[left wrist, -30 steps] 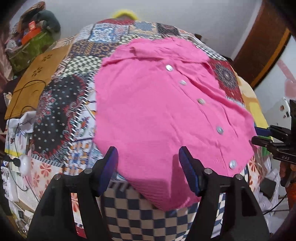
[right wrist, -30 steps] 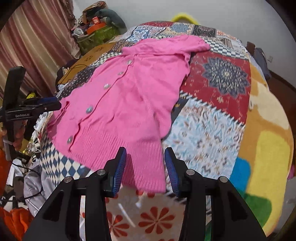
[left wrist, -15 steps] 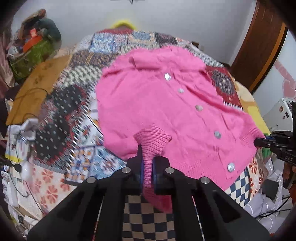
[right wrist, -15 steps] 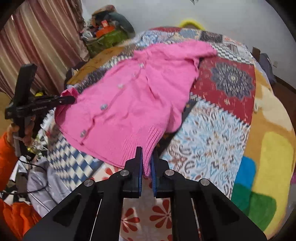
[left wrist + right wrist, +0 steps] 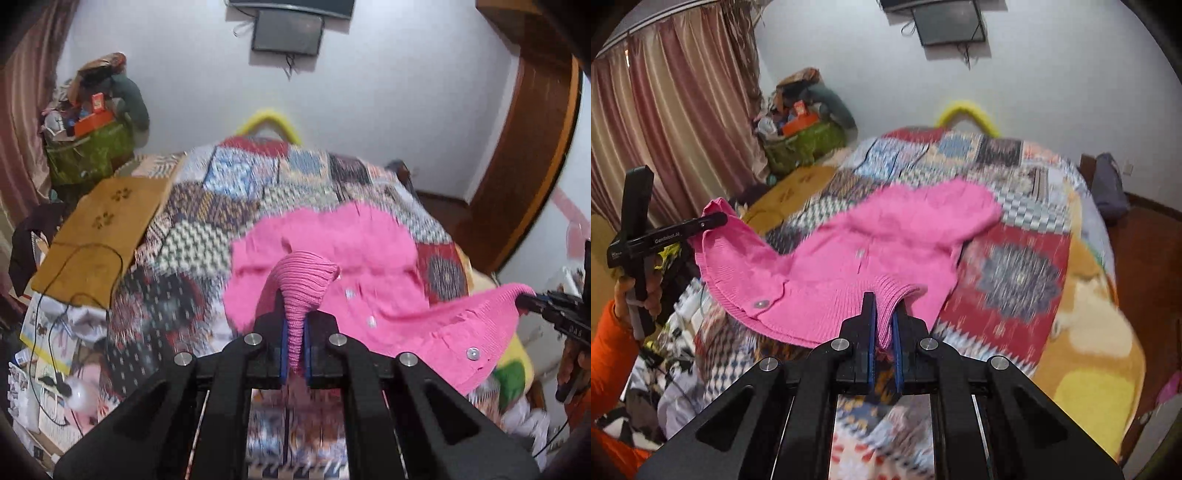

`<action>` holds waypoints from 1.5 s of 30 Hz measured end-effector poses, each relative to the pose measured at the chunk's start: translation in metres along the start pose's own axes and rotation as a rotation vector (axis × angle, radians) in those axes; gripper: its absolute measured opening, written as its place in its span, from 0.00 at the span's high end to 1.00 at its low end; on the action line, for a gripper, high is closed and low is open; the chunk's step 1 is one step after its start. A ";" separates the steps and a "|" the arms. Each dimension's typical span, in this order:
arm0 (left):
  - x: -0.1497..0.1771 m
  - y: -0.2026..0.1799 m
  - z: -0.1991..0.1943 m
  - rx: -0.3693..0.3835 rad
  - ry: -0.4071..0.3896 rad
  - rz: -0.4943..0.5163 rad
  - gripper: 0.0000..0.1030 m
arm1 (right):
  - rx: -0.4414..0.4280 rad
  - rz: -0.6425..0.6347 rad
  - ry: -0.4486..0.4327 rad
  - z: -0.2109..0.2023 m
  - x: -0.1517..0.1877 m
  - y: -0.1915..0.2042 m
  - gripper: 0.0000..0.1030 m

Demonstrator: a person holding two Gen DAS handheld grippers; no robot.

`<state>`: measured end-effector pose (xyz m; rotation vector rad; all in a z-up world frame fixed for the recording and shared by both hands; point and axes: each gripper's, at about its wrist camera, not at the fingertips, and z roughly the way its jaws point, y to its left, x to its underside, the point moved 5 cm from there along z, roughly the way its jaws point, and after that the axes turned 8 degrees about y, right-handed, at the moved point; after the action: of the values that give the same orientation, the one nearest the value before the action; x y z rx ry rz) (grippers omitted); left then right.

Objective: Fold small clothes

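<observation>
Pink cardigan [image 5: 369,251] hem in both hand-held grippers

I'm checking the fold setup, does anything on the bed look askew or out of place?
Only the pink cardigan: its ribbed hem is lifted off the patchwork quilt, pinched at both corners by the left gripper and right gripper, sagging between. That fits a fold; nothing is spilled or damaged.

Left gripper [image 5: 714,220] side: "GenRobot.AI", white on black.
Right gripper [image 5: 524,298] body: letters, possibly "DAS", blurred.
Elsewhere: nothing legible.
</observation>
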<state>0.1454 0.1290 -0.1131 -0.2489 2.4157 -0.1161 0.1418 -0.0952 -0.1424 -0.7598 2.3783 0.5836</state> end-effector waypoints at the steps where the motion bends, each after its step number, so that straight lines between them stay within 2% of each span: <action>1: -0.009 0.002 0.001 -0.007 -0.012 -0.007 0.95 | 0.008 -0.004 -0.017 -0.002 -0.010 -0.002 0.94; 5: -0.050 0.010 0.010 -0.035 -0.058 -0.049 0.95 | 0.023 -0.002 -0.055 -0.001 -0.044 -0.010 0.94; 11: -0.100 0.020 0.042 -0.089 -0.083 -0.061 0.95 | 0.060 -0.011 -0.073 0.018 -0.096 -0.028 0.94; 21: -0.161 0.039 0.140 -0.146 -0.018 -0.068 0.95 | 0.121 -0.005 -0.006 0.093 -0.153 -0.074 0.94; 25: -0.173 0.047 0.189 -0.165 0.037 -0.064 0.95 | 0.138 0.014 0.030 0.125 -0.166 -0.097 0.94; 30: -0.174 0.063 0.253 -0.172 0.120 -0.089 0.95 | 0.139 0.047 0.089 0.170 -0.175 -0.121 0.94; 37: -0.168 0.078 0.313 -0.179 0.208 -0.116 0.95 | 0.146 0.070 0.160 0.213 -0.181 -0.138 0.93; 39: -0.168 0.082 0.321 -0.170 0.230 -0.144 0.86 | 0.156 0.071 0.163 0.215 -0.185 -0.141 0.91; 40: -0.168 0.083 0.322 -0.163 0.232 -0.153 0.77 | 0.163 0.074 0.158 0.213 -0.186 -0.141 0.84; 41: -0.169 0.084 0.321 -0.159 0.229 -0.158 0.64 | 0.175 0.074 0.153 0.211 -0.187 -0.141 0.73; 42: -0.170 0.084 0.317 -0.164 0.217 -0.159 0.57 | 0.199 0.068 0.146 0.206 -0.189 -0.141 0.66; 43: -0.170 0.085 0.312 -0.171 0.201 -0.155 0.46 | 0.213 0.059 0.134 0.200 -0.189 -0.139 0.55; 45: -0.170 0.084 0.301 -0.188 0.172 -0.134 0.42 | 0.214 0.036 0.112 0.190 -0.188 -0.135 0.53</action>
<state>0.4566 0.2423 -0.2439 -0.5064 2.5823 0.0314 0.4268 -0.0199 -0.1955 -0.6708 2.5118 0.3003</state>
